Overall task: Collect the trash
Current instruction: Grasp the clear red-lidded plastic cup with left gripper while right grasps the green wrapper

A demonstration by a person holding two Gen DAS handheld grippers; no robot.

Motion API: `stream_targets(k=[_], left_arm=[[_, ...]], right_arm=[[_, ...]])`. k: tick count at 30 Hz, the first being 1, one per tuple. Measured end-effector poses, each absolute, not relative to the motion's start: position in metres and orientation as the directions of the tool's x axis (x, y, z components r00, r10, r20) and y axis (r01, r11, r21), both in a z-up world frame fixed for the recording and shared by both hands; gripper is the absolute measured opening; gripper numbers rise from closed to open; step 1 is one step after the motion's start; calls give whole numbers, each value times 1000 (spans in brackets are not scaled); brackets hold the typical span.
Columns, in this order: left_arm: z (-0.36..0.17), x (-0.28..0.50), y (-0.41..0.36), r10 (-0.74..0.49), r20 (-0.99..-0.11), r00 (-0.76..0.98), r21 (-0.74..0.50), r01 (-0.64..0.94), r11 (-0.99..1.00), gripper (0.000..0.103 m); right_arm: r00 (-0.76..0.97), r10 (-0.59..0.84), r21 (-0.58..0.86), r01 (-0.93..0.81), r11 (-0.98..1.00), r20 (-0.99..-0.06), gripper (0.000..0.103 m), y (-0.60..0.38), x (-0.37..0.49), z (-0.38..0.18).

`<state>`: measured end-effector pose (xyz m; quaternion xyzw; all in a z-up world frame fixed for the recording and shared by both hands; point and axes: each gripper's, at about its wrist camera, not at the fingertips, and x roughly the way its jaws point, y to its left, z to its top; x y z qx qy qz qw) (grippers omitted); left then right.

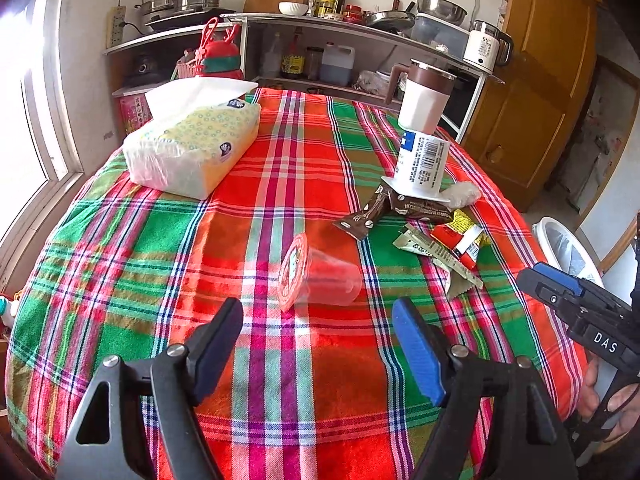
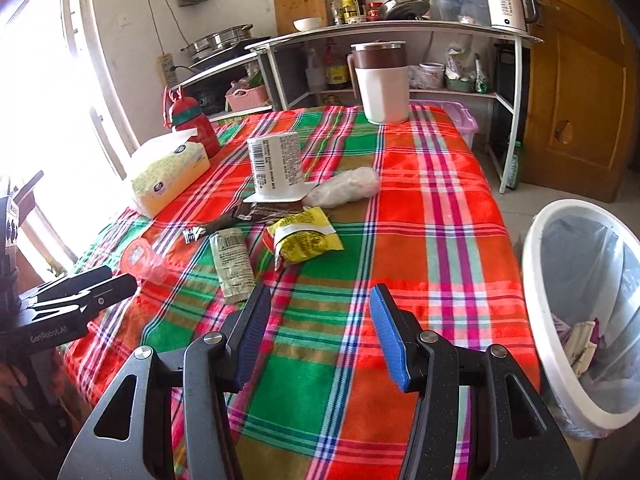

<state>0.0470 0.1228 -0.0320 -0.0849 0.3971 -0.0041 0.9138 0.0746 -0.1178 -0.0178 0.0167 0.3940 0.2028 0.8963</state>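
Note:
Trash lies on a plaid tablecloth [image 1: 280,360]. A clear plastic cup with a red lid [image 1: 316,276] lies on its side just ahead of my left gripper [image 1: 318,322], which is open with nothing between its fingers. Farther right are an upturned white cup [image 1: 422,164], a brown wrapper [image 1: 384,210], a green sachet [image 1: 436,256] and a yellow-red packet [image 1: 464,232]. My right gripper [image 2: 320,312] is open and empty above the cloth; the green sachet [image 2: 232,260] and yellow packet [image 2: 304,238] lie just beyond it. A crumpled clear bag [image 2: 344,188] rests by the upturned cup [image 2: 276,164].
A white bin with a plastic liner [image 2: 536,280] stands off the table's right side, some trash inside. A tissue pack [image 1: 192,144], a red bottle [image 2: 192,124] and a lidded mug [image 2: 382,80] stand on the table. Shelves with cookware run behind.

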Motion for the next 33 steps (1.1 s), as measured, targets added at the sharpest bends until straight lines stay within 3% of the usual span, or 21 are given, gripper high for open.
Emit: stream_targets(k=[18, 33], left_arm=[[-47, 82, 127, -84, -749, 657, -158, -54, 986, 78], [-47, 81, 135, -88, -741, 665, -166, -55, 985, 57]], right_arm=[[534, 427, 176, -457, 872, -730, 53, -66, 91, -27], [481, 407, 149, -487, 861, -776, 53, -44, 105, -36]])
